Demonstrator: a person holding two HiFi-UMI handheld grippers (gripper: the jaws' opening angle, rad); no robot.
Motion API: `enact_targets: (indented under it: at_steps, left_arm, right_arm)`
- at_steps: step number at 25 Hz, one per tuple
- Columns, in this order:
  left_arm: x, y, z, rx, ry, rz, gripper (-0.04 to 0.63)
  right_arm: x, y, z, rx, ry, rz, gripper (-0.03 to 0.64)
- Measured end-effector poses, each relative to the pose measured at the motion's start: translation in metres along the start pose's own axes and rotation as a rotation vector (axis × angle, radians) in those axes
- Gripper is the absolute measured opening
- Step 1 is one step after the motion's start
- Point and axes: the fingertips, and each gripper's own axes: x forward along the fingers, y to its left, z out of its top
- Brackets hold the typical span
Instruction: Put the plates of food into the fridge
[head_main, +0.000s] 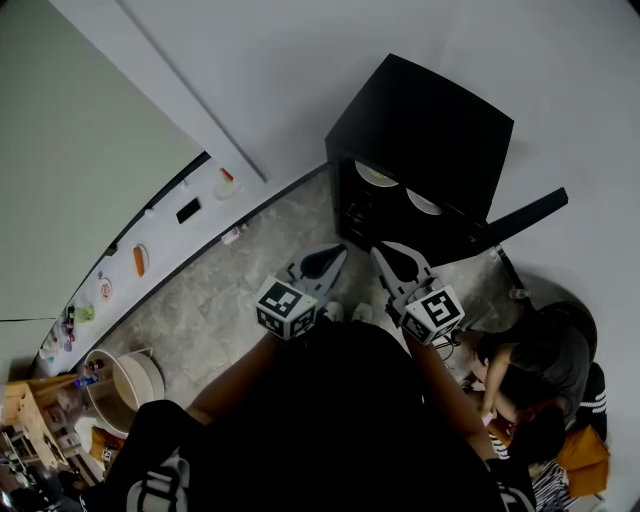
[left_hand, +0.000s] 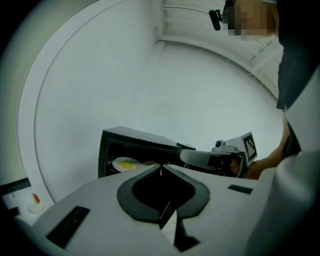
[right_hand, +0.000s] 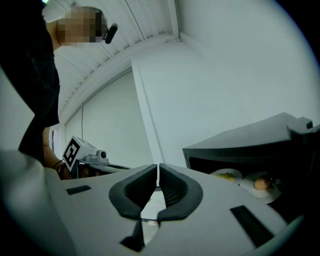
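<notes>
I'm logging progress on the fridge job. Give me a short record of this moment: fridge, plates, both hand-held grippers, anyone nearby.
fridge: black, on the floor, door open
plates: plate with yellow food and plate with a round brown item, side by side inside
left hand-held gripper: shut, empty
right hand-held gripper: shut, empty
nearby: person sitting on the floor, right of the fridge

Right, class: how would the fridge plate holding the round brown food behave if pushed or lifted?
The plate looks stiff, smooth and ceramic-like, so it probably slides easily and may chip. The round brown food sits loose on it, so it would likely roll if the plate tilts.
</notes>
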Motion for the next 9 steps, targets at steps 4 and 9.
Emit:
enact_targets:
  at_steps: [4,9]
  left_arm:
    - [0.001,-0.004,-0.001,0.012,0.004,-0.004,0.025]
    - [0.005,-0.003,-0.005,0.006,0.016,-0.003,0.025]
  right_arm:
    - [-0.011,0.004,-0.006,-0.038,0.016,-0.036,0.034]
    - [-0.019,-0.003,-0.014,-0.052,0.033,-0.068,0.035]
